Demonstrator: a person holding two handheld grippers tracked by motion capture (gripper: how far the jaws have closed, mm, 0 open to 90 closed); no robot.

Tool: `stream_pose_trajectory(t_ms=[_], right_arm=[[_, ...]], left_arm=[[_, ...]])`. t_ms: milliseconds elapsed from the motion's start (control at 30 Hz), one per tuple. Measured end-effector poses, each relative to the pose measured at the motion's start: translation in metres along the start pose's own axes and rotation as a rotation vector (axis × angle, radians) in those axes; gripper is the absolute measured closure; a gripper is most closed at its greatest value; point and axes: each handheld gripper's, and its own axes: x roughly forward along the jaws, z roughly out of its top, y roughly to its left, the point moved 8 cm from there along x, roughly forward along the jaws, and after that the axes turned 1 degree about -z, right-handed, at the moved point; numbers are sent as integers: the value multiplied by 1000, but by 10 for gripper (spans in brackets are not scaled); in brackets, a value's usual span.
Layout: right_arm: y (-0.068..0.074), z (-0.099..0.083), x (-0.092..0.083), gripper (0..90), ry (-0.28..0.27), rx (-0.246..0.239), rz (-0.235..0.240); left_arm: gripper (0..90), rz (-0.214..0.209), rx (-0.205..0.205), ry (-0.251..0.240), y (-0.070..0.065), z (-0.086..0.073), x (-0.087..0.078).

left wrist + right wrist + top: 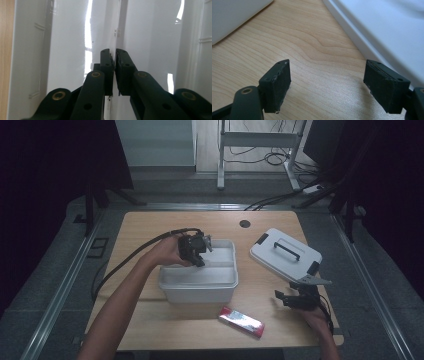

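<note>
My left claw (115,56) is pinched on the divider wall (116,30) inside the white bin (200,287) mid-worktop (150,227), while my right claw (327,85) gapes empty beside the lid (285,254).

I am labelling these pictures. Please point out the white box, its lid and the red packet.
white box (200,290), high view, front wall
lid (280,262), high view, top face beside the handle
red packet (241,321), high view, middle

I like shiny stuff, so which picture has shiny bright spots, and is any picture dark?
Left gripper view: bright glare streaks on the white bin. High view: dim, corners nearly black. Right gripper view: evenly lit wooden table, soft shadows under the jaws.
</note>
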Motion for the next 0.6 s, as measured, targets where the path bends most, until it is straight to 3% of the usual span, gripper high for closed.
stream_pose_trajectory(t_ms=[600], right_arm=[[-1,0,-1,215,-5,2,-5]], left_arm=[[889,-52,-7,-18,0,0,0]])
